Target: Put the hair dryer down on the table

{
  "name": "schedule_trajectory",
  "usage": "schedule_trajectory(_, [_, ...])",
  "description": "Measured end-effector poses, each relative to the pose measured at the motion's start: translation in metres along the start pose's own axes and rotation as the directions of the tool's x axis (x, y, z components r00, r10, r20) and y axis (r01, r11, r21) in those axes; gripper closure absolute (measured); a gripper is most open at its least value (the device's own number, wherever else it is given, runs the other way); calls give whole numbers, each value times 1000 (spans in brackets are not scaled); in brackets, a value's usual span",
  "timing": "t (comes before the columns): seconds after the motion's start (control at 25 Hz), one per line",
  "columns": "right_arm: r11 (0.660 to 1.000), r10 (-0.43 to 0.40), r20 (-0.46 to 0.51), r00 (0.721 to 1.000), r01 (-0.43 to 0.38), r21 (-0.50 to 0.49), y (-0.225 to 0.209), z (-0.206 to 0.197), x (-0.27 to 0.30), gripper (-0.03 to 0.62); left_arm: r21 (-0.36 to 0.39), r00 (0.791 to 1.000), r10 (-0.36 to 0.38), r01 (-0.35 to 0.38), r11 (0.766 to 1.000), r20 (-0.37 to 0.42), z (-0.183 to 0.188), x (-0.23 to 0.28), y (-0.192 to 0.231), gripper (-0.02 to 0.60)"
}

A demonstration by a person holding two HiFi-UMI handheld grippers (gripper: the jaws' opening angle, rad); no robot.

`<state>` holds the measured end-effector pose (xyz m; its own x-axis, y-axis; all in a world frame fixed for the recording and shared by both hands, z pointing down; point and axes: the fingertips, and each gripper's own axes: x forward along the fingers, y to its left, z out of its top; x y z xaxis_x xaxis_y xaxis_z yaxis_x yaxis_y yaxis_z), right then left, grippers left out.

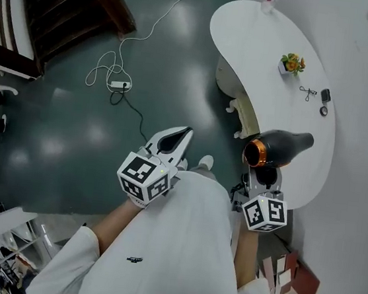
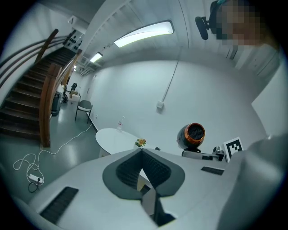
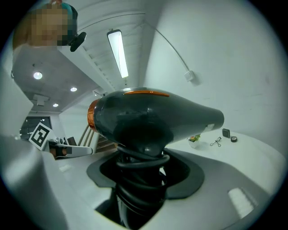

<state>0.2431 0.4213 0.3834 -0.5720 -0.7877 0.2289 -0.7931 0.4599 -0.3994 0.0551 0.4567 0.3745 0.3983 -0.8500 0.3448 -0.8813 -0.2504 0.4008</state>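
The right claw (image 1: 264, 178), clamped wide on the hair dryer (image 1: 278, 146) over the white table (image 1: 250, 44) edge, should lower it gently onto bare surface before releasing; the left claw (image 1: 173, 140) is closed, empty.

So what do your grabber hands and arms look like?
Each is a smooth white shell, with dark ribbed pads lining its fingers. The left gripper carries the left cube and the right gripper the right cube, both covered in black-and-white square markers. The arms wear long white sleeves.
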Motion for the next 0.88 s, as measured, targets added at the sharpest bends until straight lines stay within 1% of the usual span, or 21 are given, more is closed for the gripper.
schedule_trajectory(0.12, [999, 33, 11, 999, -33, 2, -4, 7, 6, 319, 3, 1000, 22, -22, 1000, 0, 1, 4, 0, 574])
schedule_trajectory(0.28, [998, 67, 14, 998, -67, 8, -19, 13, 8, 319, 5, 999, 43, -43, 999, 1, -3, 17, -8, 574])
schedule_trajectory(0.48, [997, 75, -13, 997, -75, 4, -36, 7, 14, 319, -10, 997, 69, -68, 998, 18, -2, 25, -13, 574])
schedule_trajectory(0.64, [996, 94, -37, 995, -93, 10, -39, 4, 19, 319, -23, 996, 89, -88, 996, 22, 1, 28, -13, 573])
schedule_trajectory(0.88, [994, 107, -60, 992, -106, 10, -39, 6, 40, 319, -48, 995, 104, -103, 993, 9, 2, 38, 6, 574])
